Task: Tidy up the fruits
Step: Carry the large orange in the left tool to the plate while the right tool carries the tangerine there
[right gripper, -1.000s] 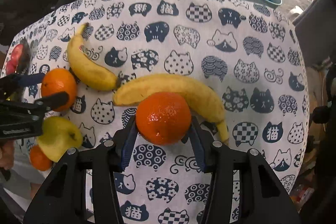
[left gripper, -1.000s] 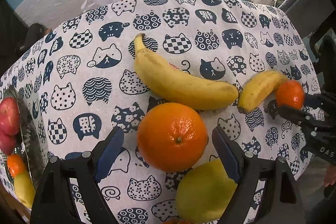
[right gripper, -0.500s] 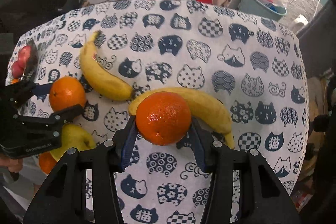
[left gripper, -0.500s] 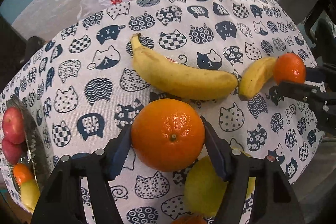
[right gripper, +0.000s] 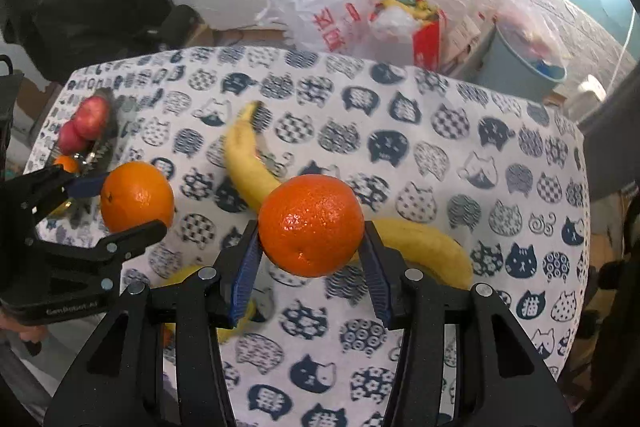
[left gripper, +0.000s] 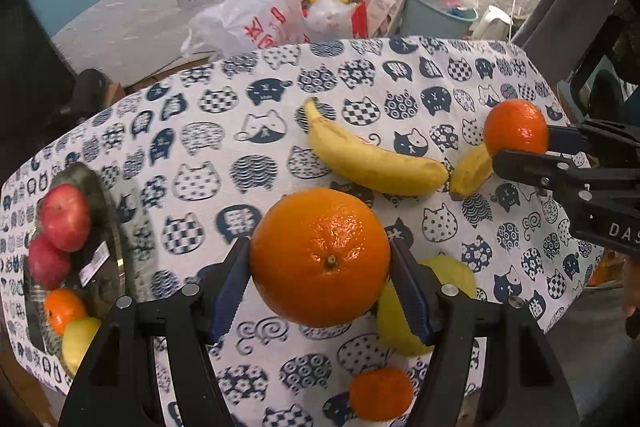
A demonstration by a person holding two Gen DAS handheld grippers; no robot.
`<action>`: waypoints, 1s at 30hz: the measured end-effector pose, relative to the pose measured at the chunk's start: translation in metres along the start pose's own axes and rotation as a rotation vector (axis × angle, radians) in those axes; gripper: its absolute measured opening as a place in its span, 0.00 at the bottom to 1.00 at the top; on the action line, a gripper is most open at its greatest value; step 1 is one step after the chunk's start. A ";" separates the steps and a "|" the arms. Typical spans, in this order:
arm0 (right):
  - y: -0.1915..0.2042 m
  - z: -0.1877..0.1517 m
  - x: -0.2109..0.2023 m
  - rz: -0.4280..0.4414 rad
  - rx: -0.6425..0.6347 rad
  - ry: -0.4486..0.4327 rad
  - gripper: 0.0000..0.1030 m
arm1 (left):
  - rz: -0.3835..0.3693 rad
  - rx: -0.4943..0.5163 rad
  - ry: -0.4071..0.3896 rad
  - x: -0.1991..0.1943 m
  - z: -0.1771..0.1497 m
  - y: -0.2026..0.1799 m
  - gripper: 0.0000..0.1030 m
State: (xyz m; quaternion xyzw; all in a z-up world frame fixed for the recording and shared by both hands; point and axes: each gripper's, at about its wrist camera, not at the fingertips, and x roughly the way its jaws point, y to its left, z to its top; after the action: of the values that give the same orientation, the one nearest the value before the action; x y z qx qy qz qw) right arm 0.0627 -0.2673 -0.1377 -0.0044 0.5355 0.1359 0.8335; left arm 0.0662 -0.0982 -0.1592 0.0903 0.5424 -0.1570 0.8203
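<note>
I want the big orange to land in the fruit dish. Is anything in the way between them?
Nothing visible blocks it. The big orange, held in the left gripper, has only bare tablecloth between it and the fruit dish.

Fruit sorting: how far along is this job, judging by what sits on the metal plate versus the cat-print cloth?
Done: the shiny metal plate already holds two red apples, a small orange and a yellow-green fruit.
In hand: the left hand-held gripper clamps a large round orange; the right hand-held gripper clamps a smaller orange mandarin.
Left: two yellow bananas, a yellow-green pear and a small orange fruit lie on the cloth.
</note>
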 end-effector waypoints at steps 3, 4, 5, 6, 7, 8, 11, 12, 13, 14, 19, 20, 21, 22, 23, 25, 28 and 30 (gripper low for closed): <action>0.015 0.007 -0.003 0.021 -0.019 -0.016 0.47 | 0.008 -0.016 -0.016 -0.011 -0.006 0.013 0.68; 0.019 0.008 -0.004 0.028 -0.025 -0.018 0.47 | 0.010 -0.022 -0.020 -0.014 -0.008 0.017 0.68; 0.026 0.011 -0.005 0.036 -0.033 -0.022 0.47 | 0.013 -0.028 -0.024 -0.017 -0.009 0.020 0.68; 0.030 0.012 -0.006 0.040 -0.039 -0.025 0.47 | 0.016 -0.039 -0.029 -0.020 -0.011 0.026 0.68; 0.036 0.014 -0.006 0.044 -0.049 -0.028 0.47 | 0.018 -0.047 -0.032 -0.022 -0.013 0.030 0.68; 0.042 0.017 -0.006 0.047 -0.059 -0.029 0.47 | 0.020 -0.059 -0.035 -0.025 -0.015 0.036 0.68; 0.060 0.023 -0.005 0.058 -0.084 -0.031 0.47 | 0.030 -0.083 -0.045 -0.029 -0.020 0.049 0.68; 0.065 0.024 -0.004 0.062 -0.090 -0.032 0.47 | 0.037 -0.092 -0.051 -0.032 -0.022 0.056 0.68; 0.072 0.027 -0.003 0.067 -0.099 -0.031 0.47 | 0.042 -0.098 -0.055 -0.034 -0.024 0.060 0.68; 0.078 0.029 -0.002 0.071 -0.108 -0.030 0.47 | 0.048 -0.108 -0.061 -0.037 -0.026 0.067 0.68; 0.106 0.040 0.004 0.091 -0.147 -0.028 0.47 | 0.053 -0.172 -0.075 -0.044 -0.036 0.097 0.68; 0.113 0.042 0.006 0.095 -0.155 -0.027 0.47 | 0.051 -0.192 -0.076 -0.045 -0.038 0.105 0.68; 0.119 0.044 0.009 0.101 -0.164 -0.025 0.47 | 0.050 -0.202 -0.077 -0.046 -0.039 0.110 0.68; 0.125 0.046 0.011 0.107 -0.171 -0.022 0.47 | 0.050 -0.217 -0.079 -0.047 -0.041 0.117 0.68; 0.130 0.048 0.013 0.112 -0.175 -0.020 0.47 | 0.050 -0.227 -0.081 -0.048 -0.043 0.122 0.68; 0.140 0.052 0.017 0.124 -0.183 -0.015 0.47 | 0.057 -0.250 -0.090 -0.051 -0.046 0.135 0.68; 0.155 0.059 0.023 0.139 -0.196 -0.014 0.47 | 0.065 -0.280 -0.098 -0.053 -0.048 0.153 0.68; 0.165 0.064 0.027 0.150 -0.206 -0.011 0.47 | 0.067 -0.307 -0.102 -0.054 -0.050 0.166 0.68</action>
State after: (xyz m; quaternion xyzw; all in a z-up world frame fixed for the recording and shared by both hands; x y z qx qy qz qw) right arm 0.0925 -0.0921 -0.1118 -0.0493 0.5131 0.2520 0.8190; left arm 0.0623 0.0817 -0.1331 -0.0263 0.5144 -0.0494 0.8557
